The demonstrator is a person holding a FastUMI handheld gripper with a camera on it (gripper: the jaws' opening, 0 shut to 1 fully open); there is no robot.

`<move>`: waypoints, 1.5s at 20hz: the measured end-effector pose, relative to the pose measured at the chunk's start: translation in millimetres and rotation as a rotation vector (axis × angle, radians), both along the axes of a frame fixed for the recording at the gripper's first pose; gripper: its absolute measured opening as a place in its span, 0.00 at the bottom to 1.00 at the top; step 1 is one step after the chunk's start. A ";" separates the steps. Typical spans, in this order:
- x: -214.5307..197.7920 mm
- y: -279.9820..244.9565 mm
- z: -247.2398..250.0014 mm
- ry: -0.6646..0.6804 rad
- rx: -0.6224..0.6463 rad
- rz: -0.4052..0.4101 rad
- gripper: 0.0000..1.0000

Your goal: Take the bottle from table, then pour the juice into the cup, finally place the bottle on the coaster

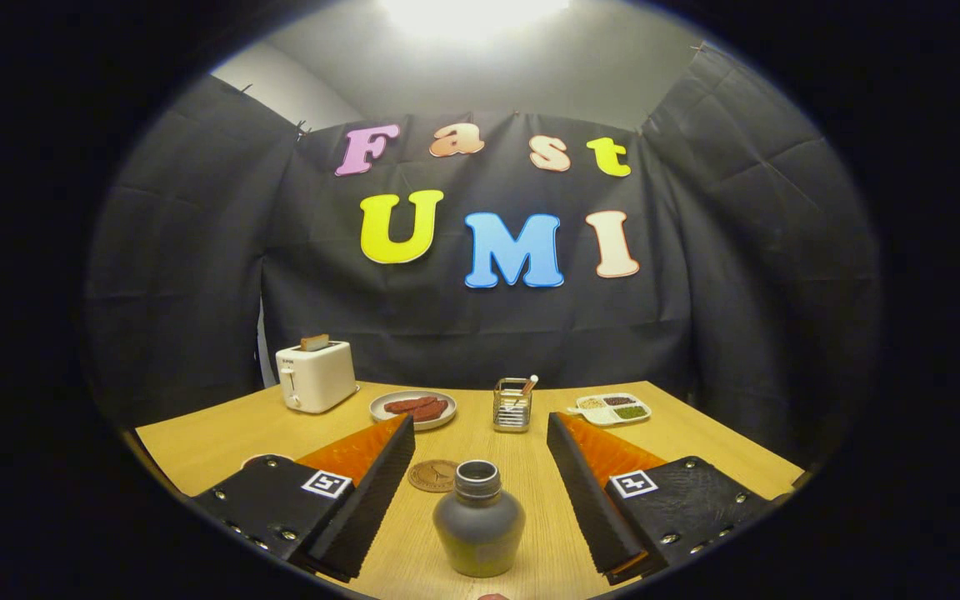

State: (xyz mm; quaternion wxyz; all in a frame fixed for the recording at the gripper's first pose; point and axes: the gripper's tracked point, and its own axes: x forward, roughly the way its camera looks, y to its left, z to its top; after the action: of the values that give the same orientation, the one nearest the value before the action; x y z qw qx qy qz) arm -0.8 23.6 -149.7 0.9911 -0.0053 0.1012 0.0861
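A squat grey bottle (478,521) with a round open neck stands upright on the wooden table (697,437), between my two fingers and near their base. My gripper (480,432) is open, with a gap on each side of the bottle; neither finger touches it. A round brown coaster (433,475) lies flat just beyond the bottle, close to the left finger. A sliver of a rounded rim (267,457) peeks out behind the left finger; I cannot tell what it is.
Along the far side of the table stand a white toaster (316,376) with a slice in it, a plate (412,409) of reddish food, a wire holder (512,405) with utensils, and a compartment tray (611,408) of grains. The table ends at the black cloth wall.
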 end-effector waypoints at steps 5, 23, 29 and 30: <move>-6.7 -0.5 -32.9 0.078 -0.008 0.007 0.97; -30.5 0.3 -119.2 0.302 -0.009 0.000 0.98; -31.6 -1.1 -131.7 0.339 0.003 -0.003 0.95; -31.1 -3.2 -130.4 0.336 -0.002 -0.012 0.92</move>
State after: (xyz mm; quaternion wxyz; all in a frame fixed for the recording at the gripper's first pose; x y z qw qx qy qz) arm -31.9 20.4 -280.1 0.9607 0.0085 0.2658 0.0798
